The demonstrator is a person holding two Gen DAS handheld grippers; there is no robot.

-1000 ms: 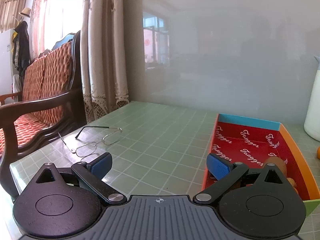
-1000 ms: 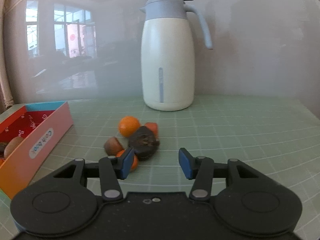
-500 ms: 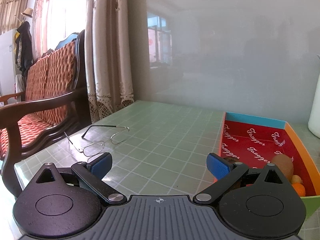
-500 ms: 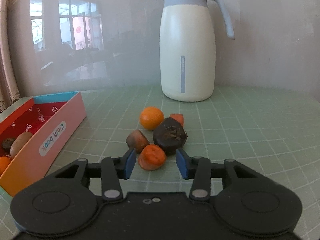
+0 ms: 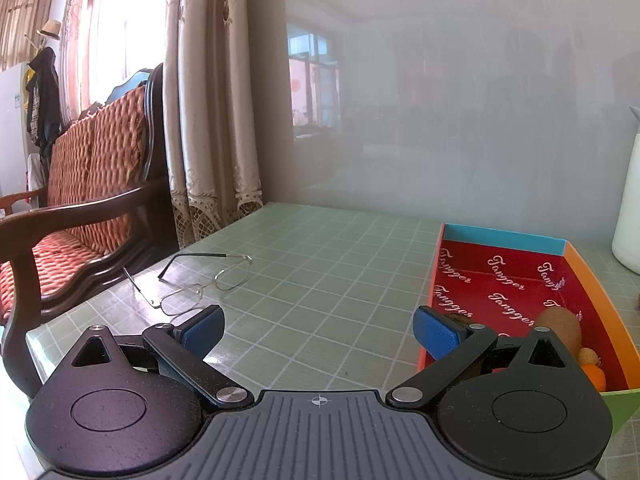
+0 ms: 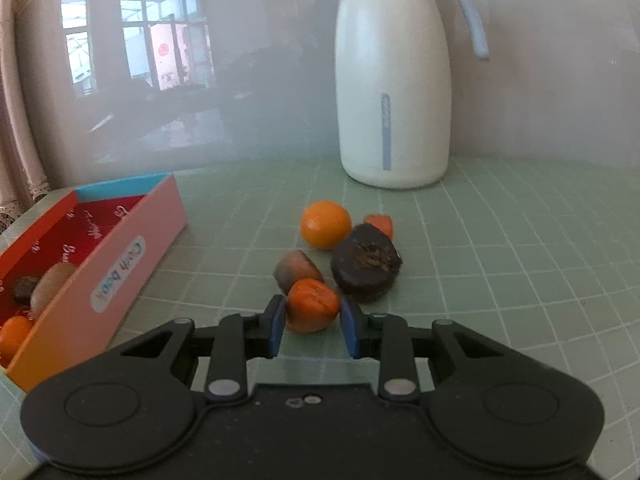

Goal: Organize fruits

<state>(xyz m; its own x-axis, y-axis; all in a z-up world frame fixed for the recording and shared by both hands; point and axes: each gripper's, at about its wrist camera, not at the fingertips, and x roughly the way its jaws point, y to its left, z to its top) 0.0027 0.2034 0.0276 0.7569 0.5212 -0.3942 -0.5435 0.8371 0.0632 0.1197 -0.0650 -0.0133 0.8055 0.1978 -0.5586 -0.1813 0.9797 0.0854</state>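
In the right wrist view, several fruits lie on the green table: a small orange-red fruit (image 6: 312, 310), a brown one (image 6: 297, 270), a round orange (image 6: 325, 224), a dark fruit (image 6: 367, 262) and a small red-orange piece (image 6: 380, 224). My right gripper (image 6: 312, 324) has its blue pads on either side of the orange-red fruit, touching or nearly touching it. The colourful box (image 6: 132, 240) at left holds a kiwi (image 6: 51, 289) and an orange (image 6: 14, 334). My left gripper (image 5: 318, 330) is open and empty beside the box (image 5: 596, 292).
A white thermos jug (image 6: 394, 88) stands behind the fruits. A pair of glasses (image 5: 200, 280) lies on the table's left part, near the edge. A wooden chair with a red cushion (image 5: 80, 208) stands beyond that edge. A grey wall backs the table.
My right gripper has moved forward and narrowed around the orange-red fruit, which now sits between the pads. My left gripper has shifted slightly; it stays open.
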